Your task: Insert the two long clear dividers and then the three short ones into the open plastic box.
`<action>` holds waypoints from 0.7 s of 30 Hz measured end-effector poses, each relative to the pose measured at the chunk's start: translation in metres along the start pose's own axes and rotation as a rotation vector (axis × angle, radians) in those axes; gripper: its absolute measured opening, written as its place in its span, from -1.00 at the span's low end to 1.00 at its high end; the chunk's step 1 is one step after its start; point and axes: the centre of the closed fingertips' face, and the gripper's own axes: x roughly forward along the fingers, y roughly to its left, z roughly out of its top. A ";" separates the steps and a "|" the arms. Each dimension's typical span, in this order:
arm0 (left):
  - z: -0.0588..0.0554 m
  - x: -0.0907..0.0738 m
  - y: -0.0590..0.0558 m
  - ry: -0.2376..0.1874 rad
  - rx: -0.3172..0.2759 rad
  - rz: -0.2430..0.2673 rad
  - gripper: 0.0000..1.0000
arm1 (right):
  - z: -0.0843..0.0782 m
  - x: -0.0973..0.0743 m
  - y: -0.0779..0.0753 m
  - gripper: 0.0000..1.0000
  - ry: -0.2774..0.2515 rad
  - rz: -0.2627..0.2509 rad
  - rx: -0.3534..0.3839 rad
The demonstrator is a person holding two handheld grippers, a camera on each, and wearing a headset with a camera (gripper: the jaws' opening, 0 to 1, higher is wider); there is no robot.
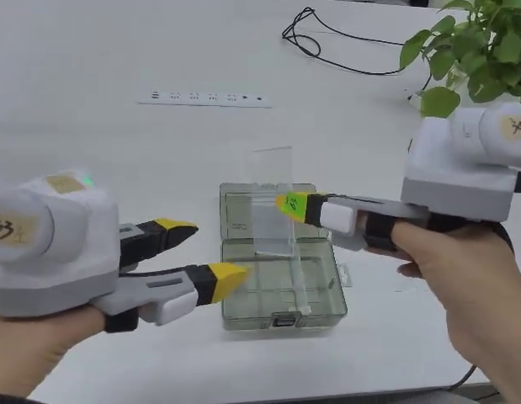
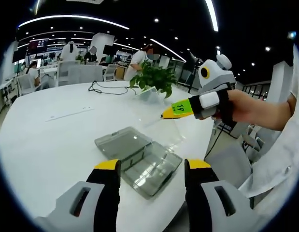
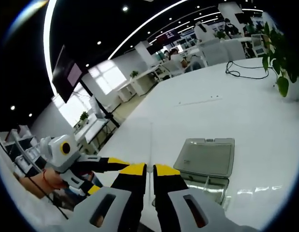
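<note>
A broad white table [image 1: 159,151] was spread beneath everything, and a leafy green potted plant [image 1: 479,42] was seen at its far right. An open smoky clear plastic box [image 1: 229,286] was laid at the middle, with its lid flat behind the tray. Just left of it, the left gripper [image 1: 211,251] was held released, its yellow-tipped jaws apart; "33" was written on its tan sticker [image 1: 9,229]. The right gripper [image 1: 291,204], with "34" on a second tan sticker [image 1: 517,128], was clenched on a clear rectangular plastic divider [image 1: 273,181] held upright over the box. Whether the divider touched the box could not be told. A white power strip [image 1: 205,98] and a looped black cable [image 1: 327,46] were laid farther back. In the right gripper view the divider was shown edge-on as a thin line. In the left gripper view a green tag [image 2: 180,107] was shown on the right jaw, its digits not surely readable.
</note>
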 end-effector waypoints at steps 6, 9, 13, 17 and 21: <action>-0.011 -0.003 0.003 0.008 0.073 -0.038 0.42 | -0.007 0.007 -0.011 -0.86 0.077 -0.063 0.018; -0.017 -0.003 0.003 0.016 0.092 -0.062 0.55 | -0.012 0.010 -0.017 -0.86 0.111 -0.100 0.038; -0.028 -0.002 0.004 0.039 0.109 -0.091 0.69 | -0.016 0.015 -0.029 -0.86 0.150 -0.142 0.076; -0.033 -0.002 0.004 0.046 0.112 -0.119 0.70 | -0.026 0.018 -0.037 -0.86 0.202 -0.188 0.110; -0.037 -0.002 0.007 0.049 0.115 -0.135 0.69 | -0.040 0.023 -0.047 -0.86 0.268 -0.218 0.184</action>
